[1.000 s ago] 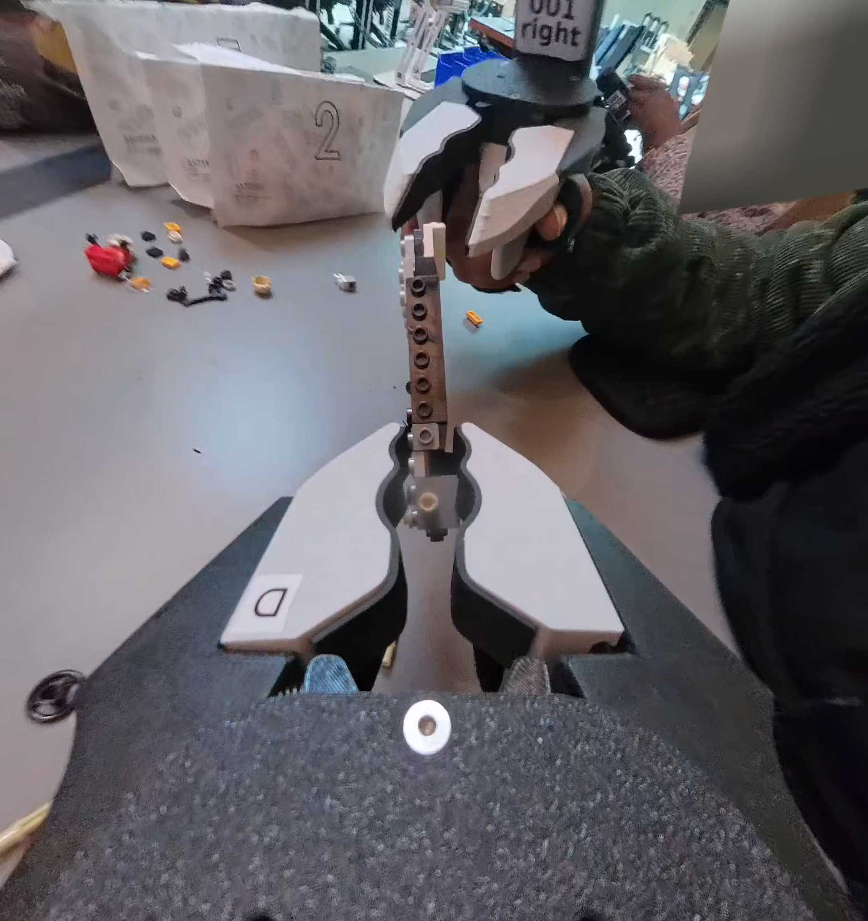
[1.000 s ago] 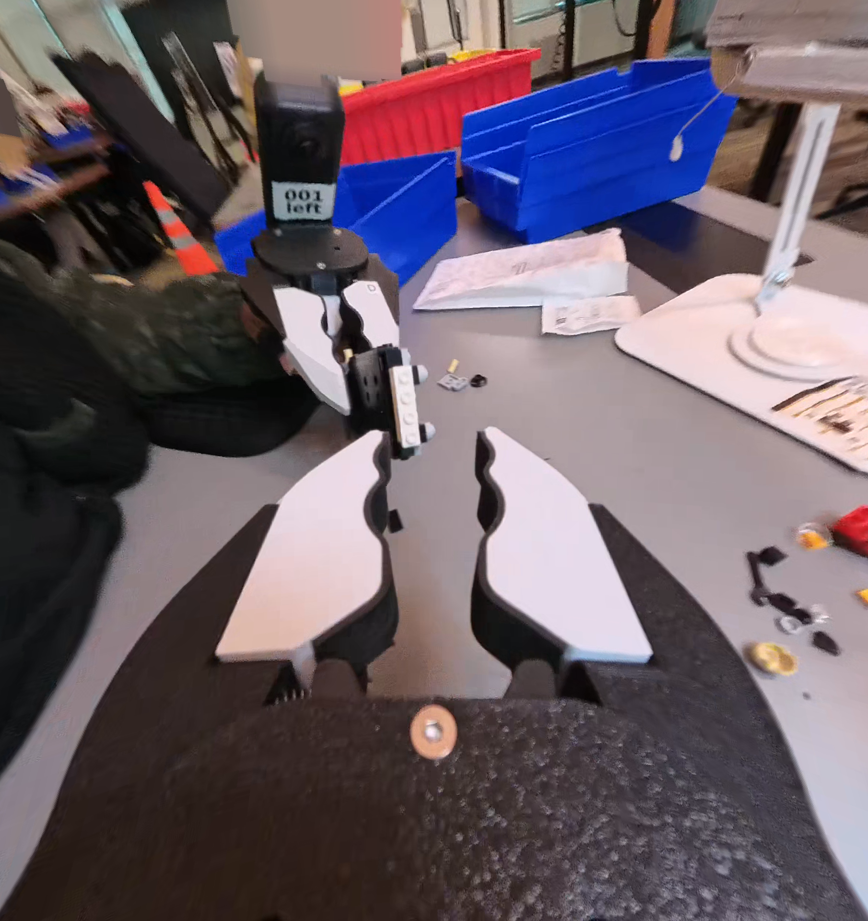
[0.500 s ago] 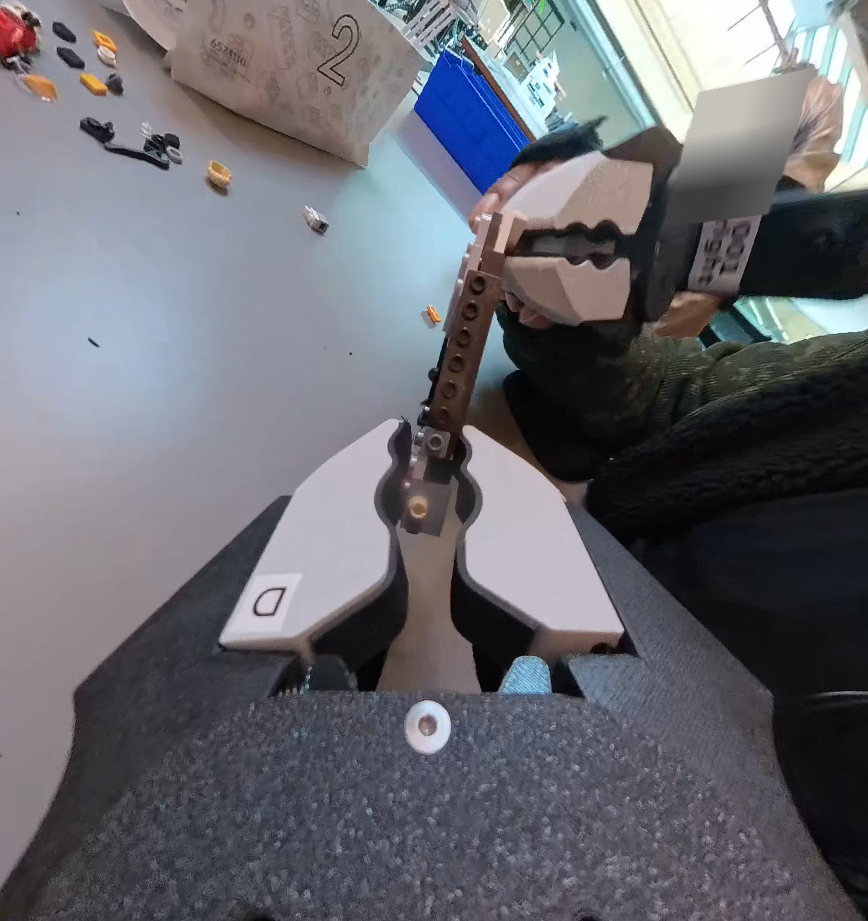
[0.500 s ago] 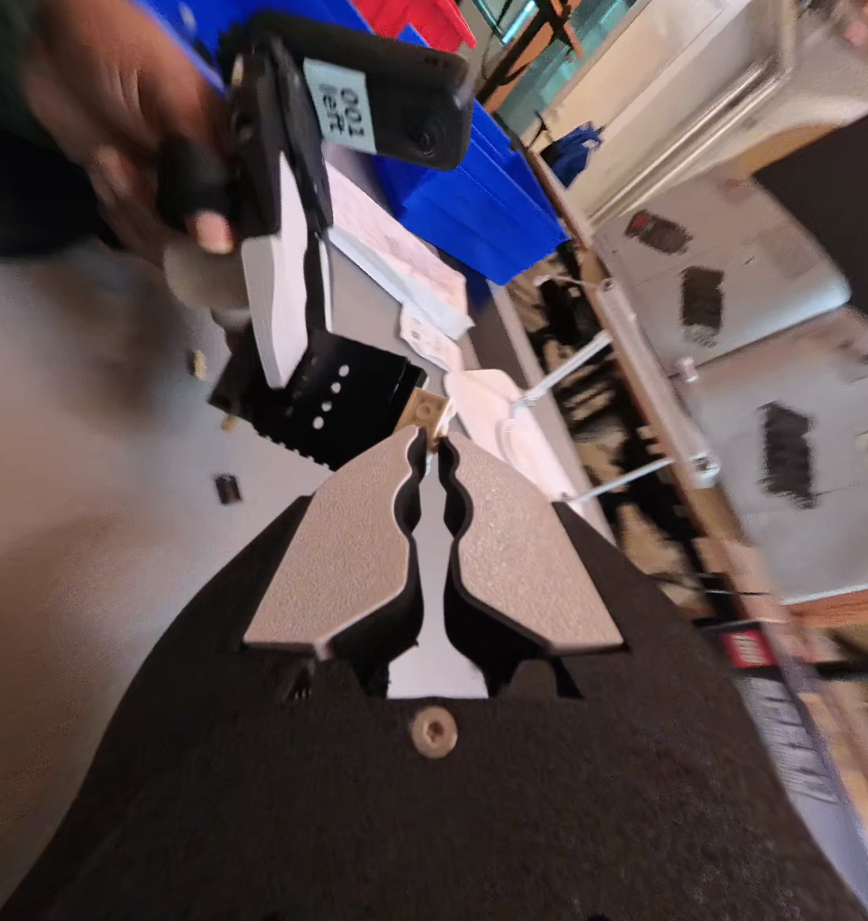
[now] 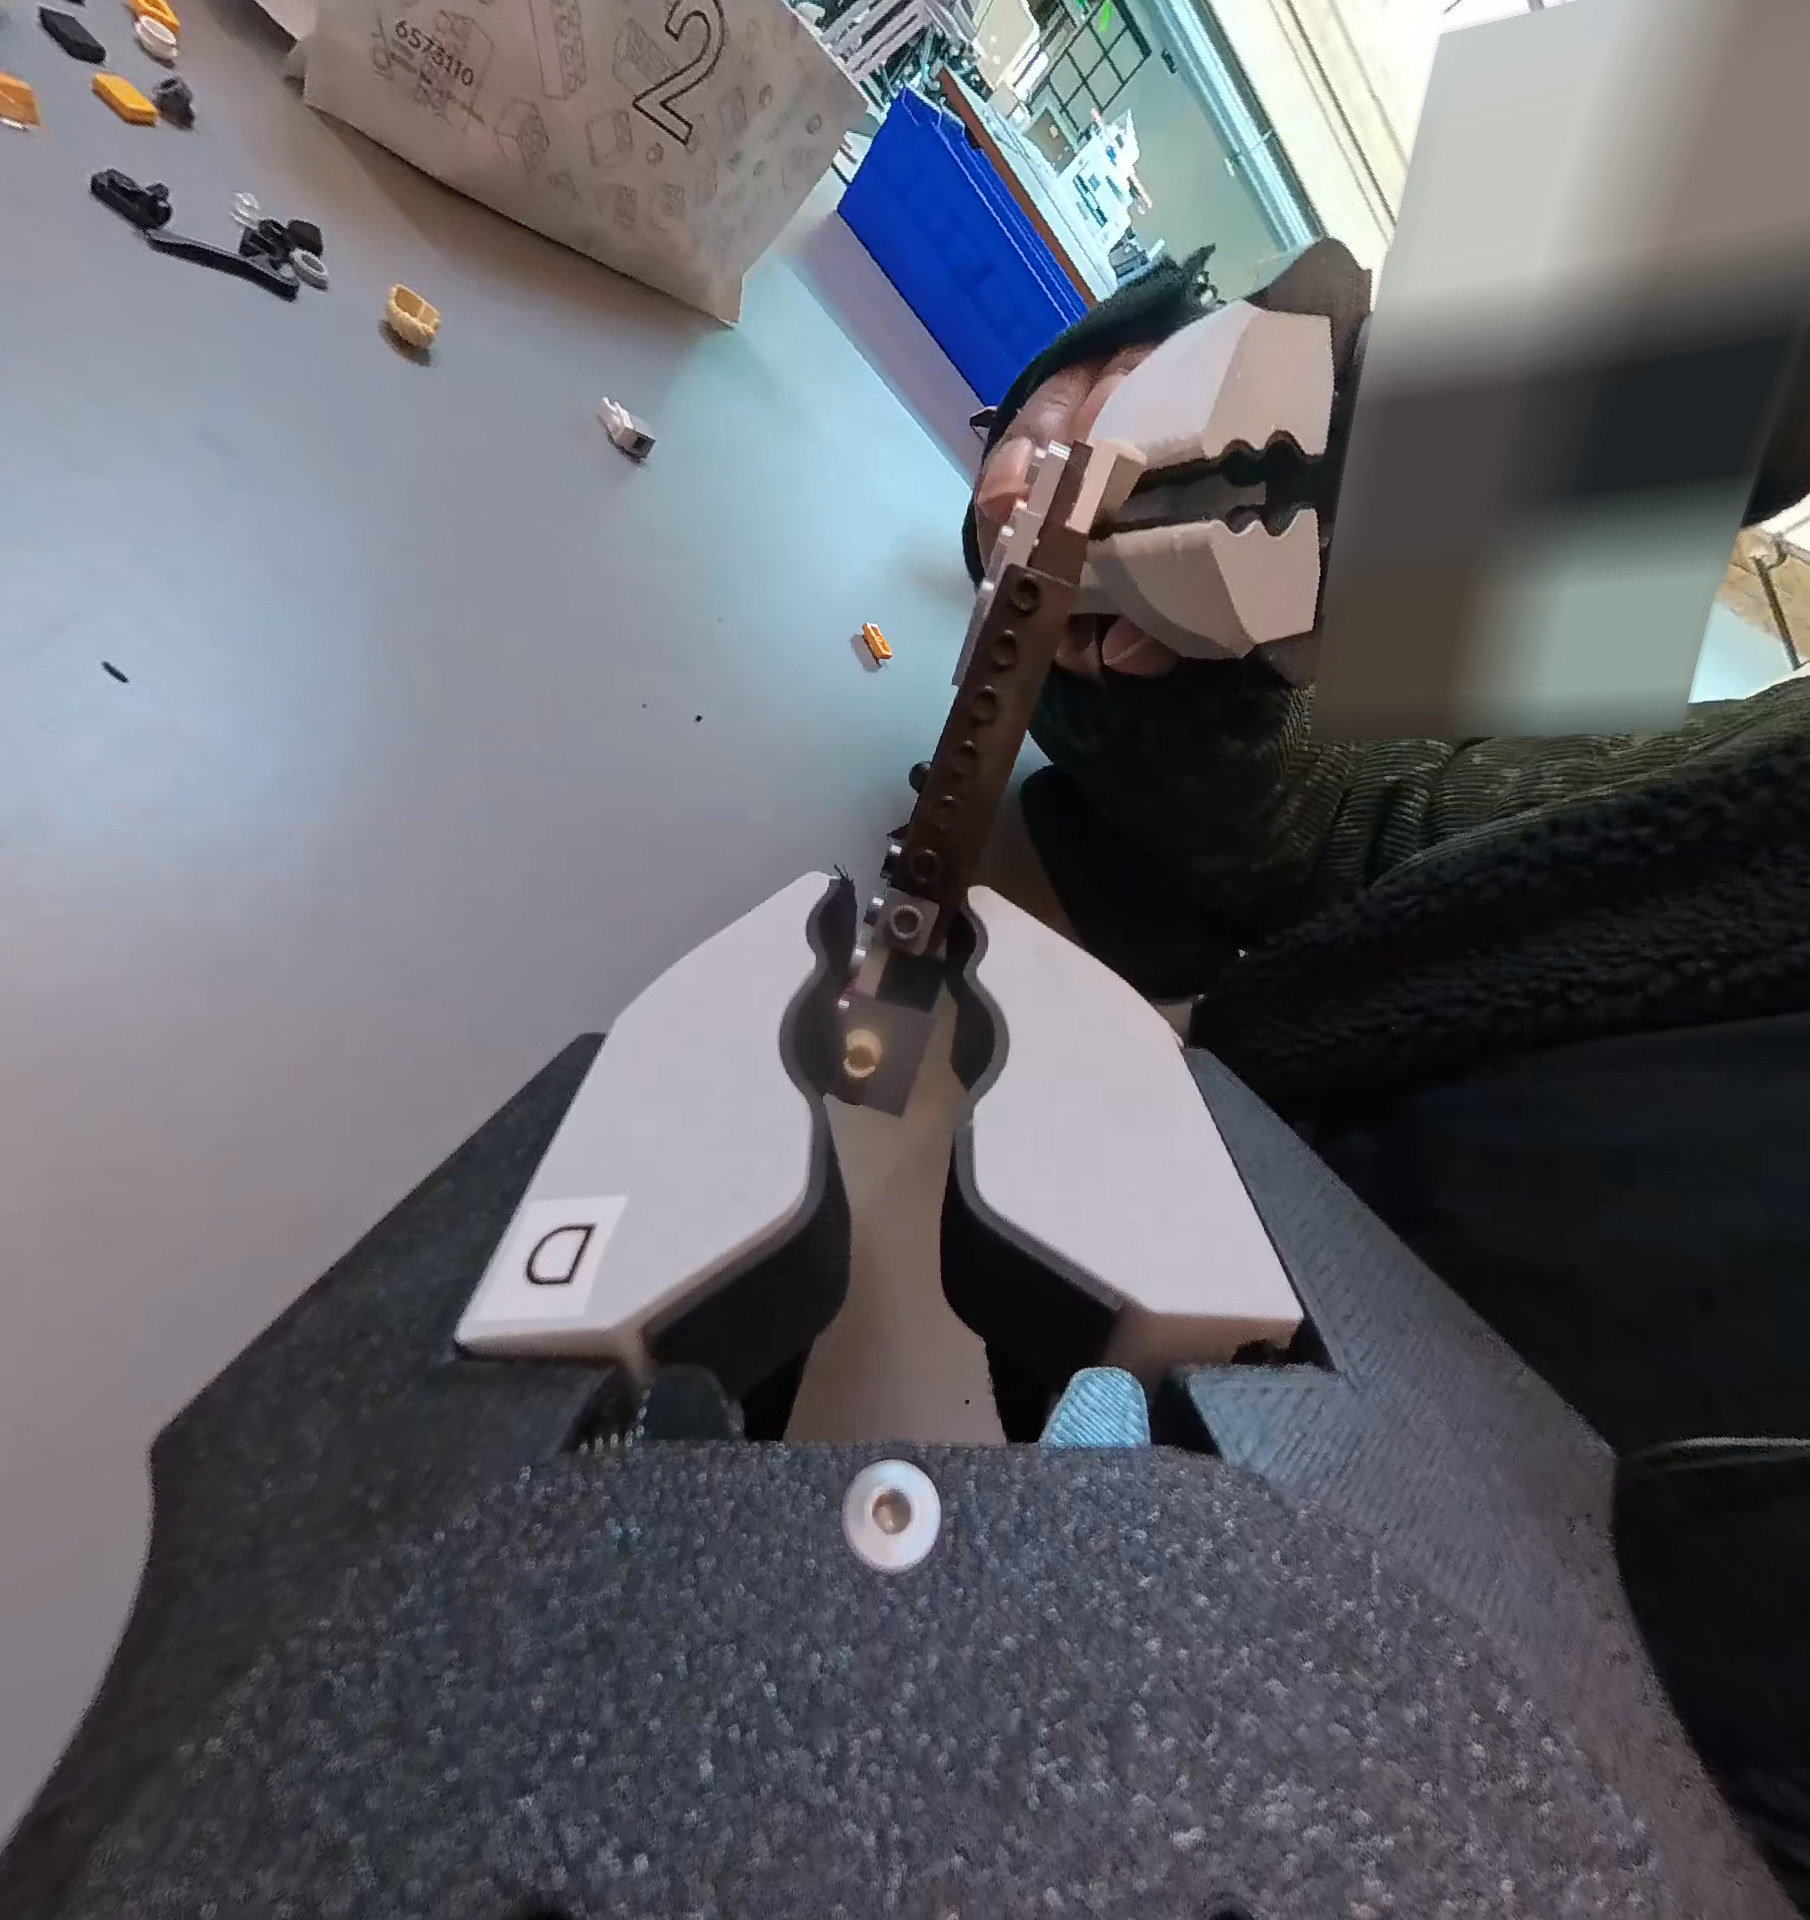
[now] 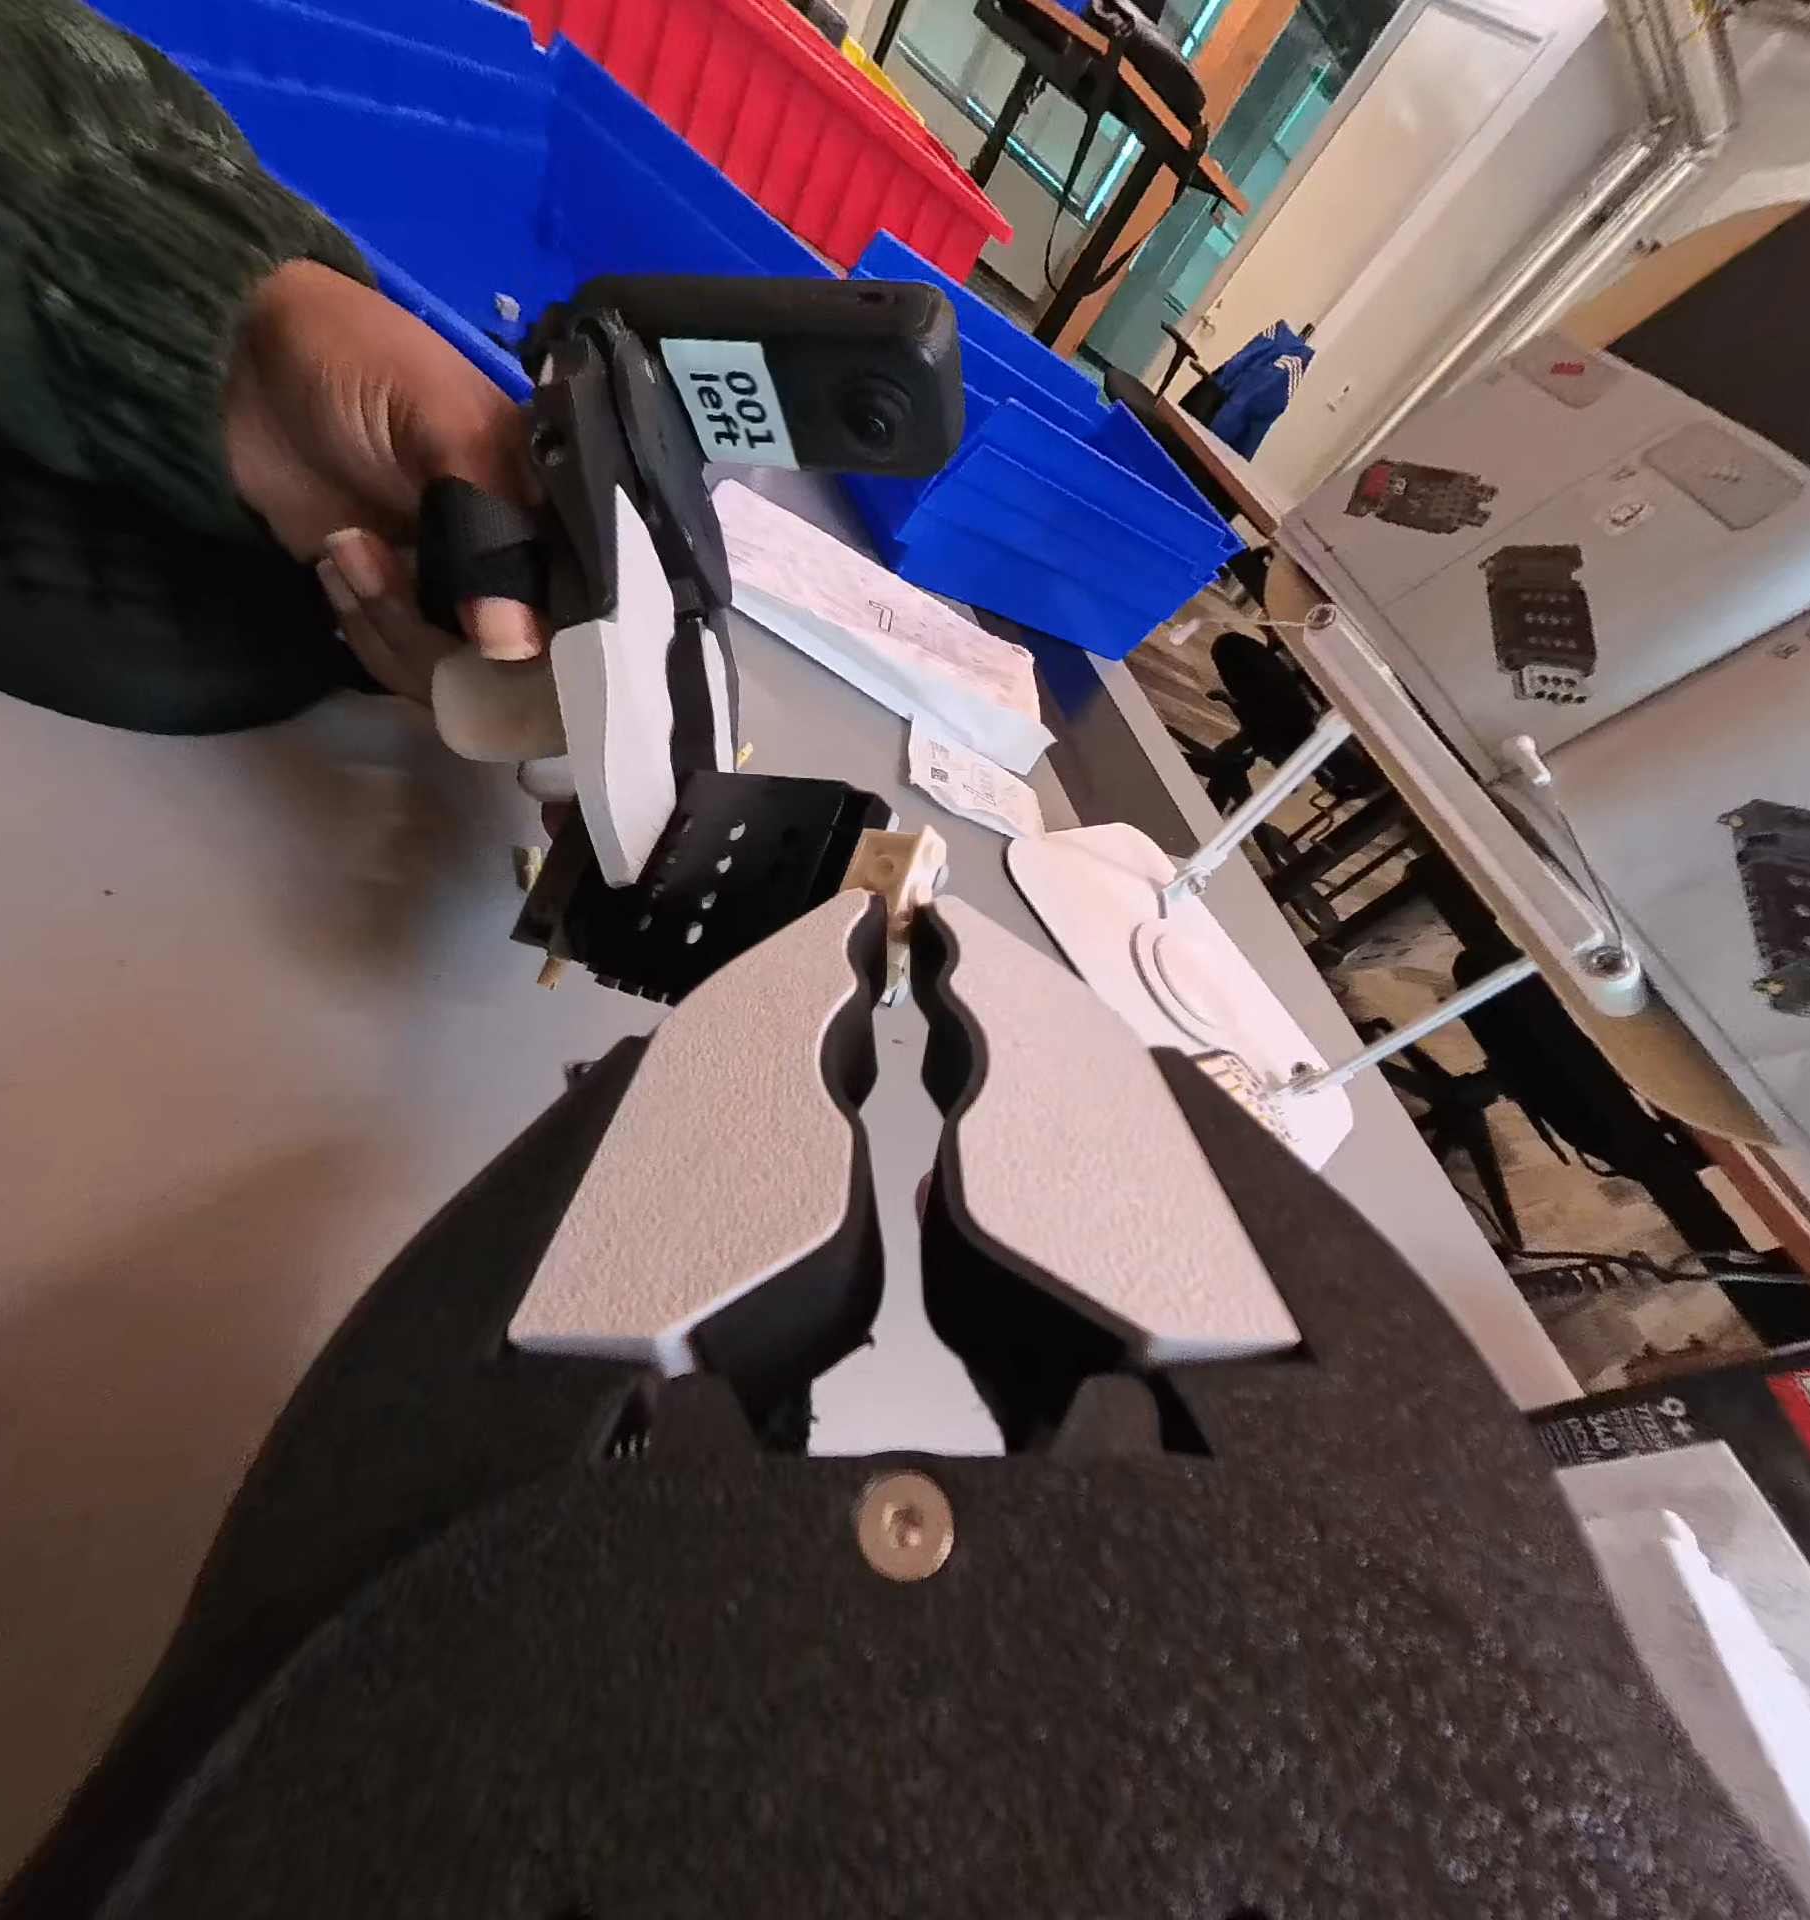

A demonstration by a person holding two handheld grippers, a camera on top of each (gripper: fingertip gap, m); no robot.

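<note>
Brick assembly [image 5: 984,727] still clamped in left claw [image 5: 896,997]; right claw [image 6: 906,935], earlier apart, now pinches its pale end.

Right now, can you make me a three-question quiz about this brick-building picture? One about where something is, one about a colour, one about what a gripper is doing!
1. Where do the loose little brick pieces lie?
A. on the grey table
B. in the blue bin
C. on a chair

2. What colour is the bin behind the blue bins?
A. green
B. red
C. white

3. What is the left gripper doing?
A. hanging wide open
B. lying on the table
C. clamped on the brick assembly

Answers: 1 A, they are scattered on the tabletop; 2 B, its ribbed wall is red; 3 C, its fingers close on the assembly's lower end.
</note>
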